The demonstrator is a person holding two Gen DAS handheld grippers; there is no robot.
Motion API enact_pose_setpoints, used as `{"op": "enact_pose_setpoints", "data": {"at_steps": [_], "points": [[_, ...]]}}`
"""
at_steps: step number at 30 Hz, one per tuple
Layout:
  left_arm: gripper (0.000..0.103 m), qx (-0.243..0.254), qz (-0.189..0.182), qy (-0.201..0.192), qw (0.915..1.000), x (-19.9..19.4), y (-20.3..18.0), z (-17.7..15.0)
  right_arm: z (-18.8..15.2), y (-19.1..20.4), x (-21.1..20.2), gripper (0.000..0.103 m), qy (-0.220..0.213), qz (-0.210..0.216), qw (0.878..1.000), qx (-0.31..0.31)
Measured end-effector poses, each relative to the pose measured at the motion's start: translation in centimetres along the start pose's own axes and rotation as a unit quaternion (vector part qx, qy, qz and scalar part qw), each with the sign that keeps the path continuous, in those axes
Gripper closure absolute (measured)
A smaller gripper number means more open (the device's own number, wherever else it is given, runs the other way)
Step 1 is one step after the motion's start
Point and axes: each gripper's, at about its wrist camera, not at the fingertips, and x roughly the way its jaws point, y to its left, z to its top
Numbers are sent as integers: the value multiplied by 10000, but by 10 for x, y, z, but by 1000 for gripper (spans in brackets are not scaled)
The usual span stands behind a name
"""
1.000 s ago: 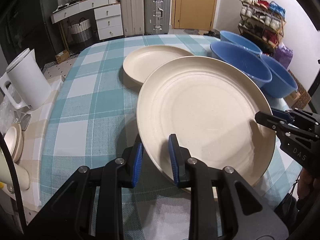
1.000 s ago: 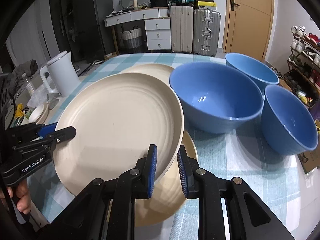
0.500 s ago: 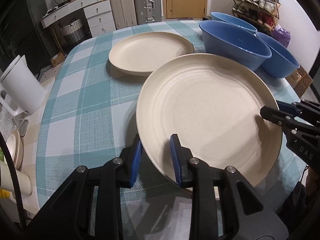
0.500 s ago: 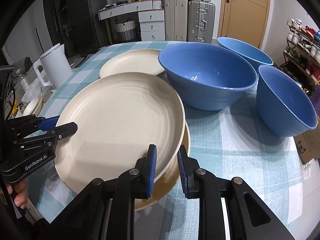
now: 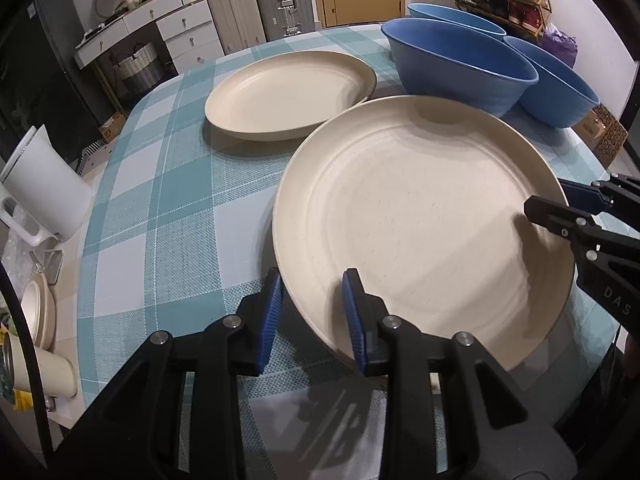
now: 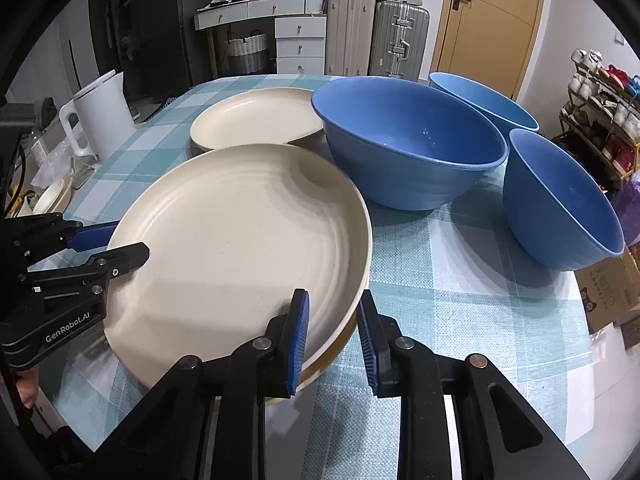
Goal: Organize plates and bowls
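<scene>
Now both grippers point steeply down at the near table edge. The left gripper [image 5: 312, 312] straddles the near-left rim of the cream plate [image 5: 416, 220], jaws parted, pads clear of it. The right gripper [image 6: 332, 340] straddles the opposite rim, jaws opening, pads loose. That plate sits nested on another plate [image 6: 340, 342] on the checked tablecloth [image 6: 440, 280].
</scene>
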Motion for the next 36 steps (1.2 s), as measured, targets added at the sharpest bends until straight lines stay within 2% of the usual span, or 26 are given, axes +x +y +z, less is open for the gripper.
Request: {"op": "enact_pose_setpoints", "data": {"at_steps": [8, 16, 18, 20, 22, 24, 26, 31, 32, 35, 36], "points": [[70, 35, -55, 41, 10000, -1, -1, -1, -6, 4, 0, 71, 86, -33, 9999, -131], [64, -217, -373, 40, 9991, 0, 8, 1, -4, -2, -4, 69, 11, 49, 10000, -49], [57, -366, -478, -27, 9982, -4, 14, 2, -2, -3, -7, 64, -49, 109, 9999, -9], [46, -536, -560, -154, 9969, -9, 21, 4, 2, -3, -12, 51, -149, 208, 9997, 7], [31, -710, -620, -274, 9952, -15, 28, 5, 7, -2, -18, 45, -260, 299, 9992, -36], [22, -866, -610, -359, 9937, -19, 36, 7, 12, 0, -23, 32, -356, 388, 9986, -67], [22, -991, -554, -398, 9927, -21, 44, 8, 18, 3, -29, 21, -501, 535, 9972, -118], [15, -1450, -454, -439, 9874, -23, 64, 10, 38, 6, -39, 6, -812, 629, 9946, -132], [14, -1526, -403, -442, 9865, -22, 69, 10, 42, 6, -39, 4, -864, 643, 9941, -116], [0, -1743, -274, -432, 9834, -17, 80, 13, 54, 5, -38, 3, -928, 688, 9932, -169], [1, -1806, -242, -436, 9823, -15, 82, 15, 56, 4, -38, 2, -962, 693, 9928, -197]]}}
